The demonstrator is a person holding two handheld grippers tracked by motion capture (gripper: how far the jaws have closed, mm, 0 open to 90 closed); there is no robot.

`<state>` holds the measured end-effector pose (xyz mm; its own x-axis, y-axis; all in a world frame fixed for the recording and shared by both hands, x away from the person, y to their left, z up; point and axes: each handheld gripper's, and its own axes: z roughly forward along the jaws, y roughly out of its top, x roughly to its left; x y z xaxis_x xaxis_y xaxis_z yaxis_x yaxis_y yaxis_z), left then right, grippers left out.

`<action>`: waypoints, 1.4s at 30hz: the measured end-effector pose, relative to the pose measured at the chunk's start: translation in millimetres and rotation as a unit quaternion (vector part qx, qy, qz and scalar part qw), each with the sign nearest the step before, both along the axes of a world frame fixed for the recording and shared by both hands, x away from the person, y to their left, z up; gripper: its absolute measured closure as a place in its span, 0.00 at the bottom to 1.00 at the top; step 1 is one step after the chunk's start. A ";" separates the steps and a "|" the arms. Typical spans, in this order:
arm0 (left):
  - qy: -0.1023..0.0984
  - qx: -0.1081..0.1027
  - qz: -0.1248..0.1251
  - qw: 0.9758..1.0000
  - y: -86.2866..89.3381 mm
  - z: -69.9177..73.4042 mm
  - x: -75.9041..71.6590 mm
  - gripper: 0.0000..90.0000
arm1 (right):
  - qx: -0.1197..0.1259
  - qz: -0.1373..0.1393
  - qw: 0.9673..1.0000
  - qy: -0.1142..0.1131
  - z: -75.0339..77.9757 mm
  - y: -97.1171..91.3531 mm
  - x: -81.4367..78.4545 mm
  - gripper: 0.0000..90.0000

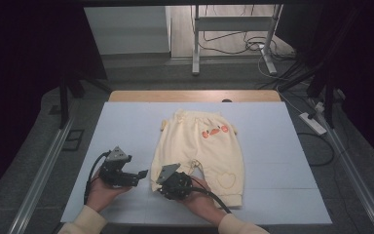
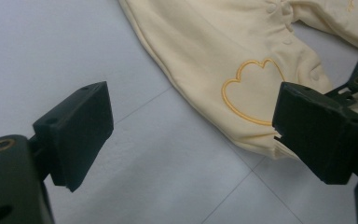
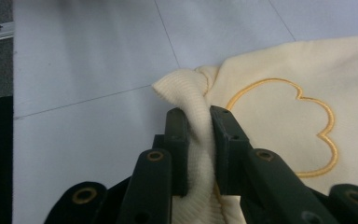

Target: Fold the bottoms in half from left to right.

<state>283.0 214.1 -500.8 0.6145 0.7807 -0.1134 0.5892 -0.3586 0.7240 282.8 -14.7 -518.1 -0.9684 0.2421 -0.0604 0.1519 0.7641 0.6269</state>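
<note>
A pair of cream baby trousers point(image 1: 197, 146) lies flat on the white board point(image 1: 126, 122), waist at the far end and legs toward me. An orange print sits by the waist, and a stitched heart point(image 1: 226, 179) marks one leg. My right gripper point(image 1: 159, 187) is at the hem of the left leg. In the right gripper view the gripper point(image 3: 199, 116) is shut on the ribbed cuff point(image 3: 186, 91), which bunches up between the pads, with a stitched heart point(image 3: 284, 126) just to the right. My left gripper point(image 1: 139, 177) rests on the board left of the trousers. Its jaws point(image 2: 196, 116) stand wide open around nothing, facing the leg point(image 2: 223, 46).
The board lies on a wooden table whose edge point(image 1: 195, 95) shows at the back. Metal rails point(image 1: 44, 165) run along both sides. A metal stand point(image 1: 195, 48), loose cables and a power strip point(image 1: 313, 123) are on the floor beyond.
</note>
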 end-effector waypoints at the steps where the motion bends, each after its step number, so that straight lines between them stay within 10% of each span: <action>1: 0.000 0.001 0.000 1.000 -0.7 -0.1 1.5 0.14 | 0.002 0.001 1.000 0.000 0.8 -0.5 -0.2 0.87; 42: 0.020 0.001 -0.010 1.000 -37.7 27.3 110.8 0.17 | 0.031 0.010 0.999 0.030 14.3 -13.5 0.5 0.87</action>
<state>393.8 176.4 -473.5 0.6254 0.7682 -0.1365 0.6105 -0.3728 0.6988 283.3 -28.2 -503.8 -0.9744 0.2247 0.0123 0.1760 0.7268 0.6640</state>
